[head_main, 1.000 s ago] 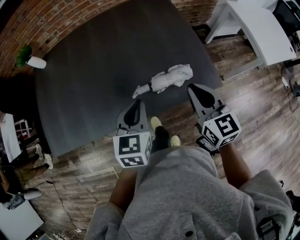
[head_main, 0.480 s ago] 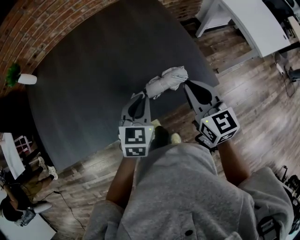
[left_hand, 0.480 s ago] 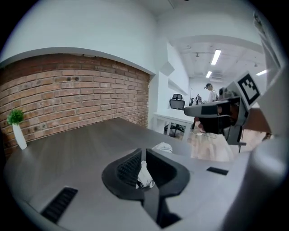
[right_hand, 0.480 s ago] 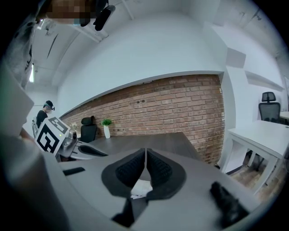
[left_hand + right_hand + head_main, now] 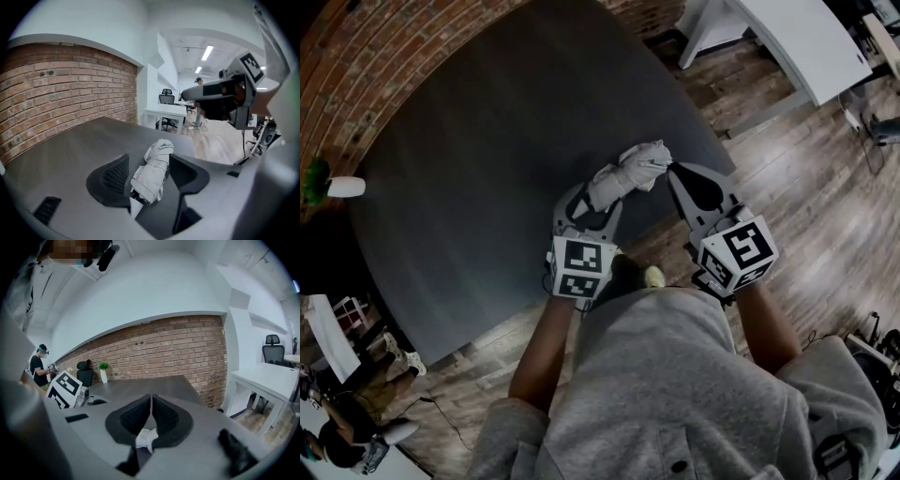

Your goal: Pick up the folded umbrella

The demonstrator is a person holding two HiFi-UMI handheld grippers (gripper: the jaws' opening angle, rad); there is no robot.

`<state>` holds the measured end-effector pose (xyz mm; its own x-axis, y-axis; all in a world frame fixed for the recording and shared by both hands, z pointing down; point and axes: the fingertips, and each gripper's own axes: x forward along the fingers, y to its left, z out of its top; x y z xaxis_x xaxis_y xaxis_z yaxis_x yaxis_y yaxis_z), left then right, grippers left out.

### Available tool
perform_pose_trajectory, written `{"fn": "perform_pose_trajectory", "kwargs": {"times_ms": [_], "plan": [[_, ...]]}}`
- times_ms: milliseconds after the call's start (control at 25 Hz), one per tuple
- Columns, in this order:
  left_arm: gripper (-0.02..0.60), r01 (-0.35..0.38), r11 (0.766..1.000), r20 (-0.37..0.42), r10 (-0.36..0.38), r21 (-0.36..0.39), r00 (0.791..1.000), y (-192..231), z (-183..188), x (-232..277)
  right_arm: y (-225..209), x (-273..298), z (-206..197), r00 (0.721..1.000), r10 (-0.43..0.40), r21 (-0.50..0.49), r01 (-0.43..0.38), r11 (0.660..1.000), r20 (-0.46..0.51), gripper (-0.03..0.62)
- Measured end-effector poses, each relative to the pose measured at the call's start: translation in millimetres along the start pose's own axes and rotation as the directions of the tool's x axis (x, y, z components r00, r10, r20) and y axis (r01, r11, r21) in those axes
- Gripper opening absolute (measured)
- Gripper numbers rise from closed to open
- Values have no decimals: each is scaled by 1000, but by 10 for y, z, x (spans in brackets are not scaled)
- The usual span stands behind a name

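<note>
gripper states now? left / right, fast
Left gripper: open; jaws have just been opening, folded umbrella lies between them, not clamped.
Right gripper: closed, jaws together at the tips; no grip visible.

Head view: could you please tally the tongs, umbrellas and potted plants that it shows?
folded umbrella: 1
tongs: 2, the left tongs, jaws just opened with the folded umbrella between them, and the right tongs, shut
potted plant: 1
total: 4

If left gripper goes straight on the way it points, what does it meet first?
The folded umbrella: it lies between the jaws of the left gripper, which have just been opening. Past it, probably the dark surface.
</note>
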<state>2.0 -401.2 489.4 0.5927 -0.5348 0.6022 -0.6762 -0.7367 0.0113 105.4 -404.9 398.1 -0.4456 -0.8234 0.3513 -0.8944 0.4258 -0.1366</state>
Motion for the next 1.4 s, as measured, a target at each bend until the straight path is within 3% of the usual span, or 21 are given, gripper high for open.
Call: {"fn": "perform_pose_trajectory", "kwargs": {"times_ms": [240, 720, 1080, 1280, 1400], "plan": [[324, 116, 990, -70, -110, 86, 991, -68, -174, 409, -116, 91, -23, 999, -33, 23, 34, 999, -15, 31], [350, 274, 950, -209, -240, 149, 948, -173, -487, 921, -227, 178, -78, 997, -74, 52, 76, 996, -37, 31], [350, 280, 924, -358, -176, 262, 917, -161, -715, 1115, -252, 74, -106, 995, -94, 55, 97, 994, -40, 31], [345, 319, 930, -415, -221, 184, 883, -161, -744, 1159, -277, -43, -125, 993, -108, 59, 110, 992, -40, 31], [297, 326, 928, -411, -230, 181, 882, -160, -723, 1162, -289, -95, -138, 993, -113, 60, 115, 992, -40, 31]]}}
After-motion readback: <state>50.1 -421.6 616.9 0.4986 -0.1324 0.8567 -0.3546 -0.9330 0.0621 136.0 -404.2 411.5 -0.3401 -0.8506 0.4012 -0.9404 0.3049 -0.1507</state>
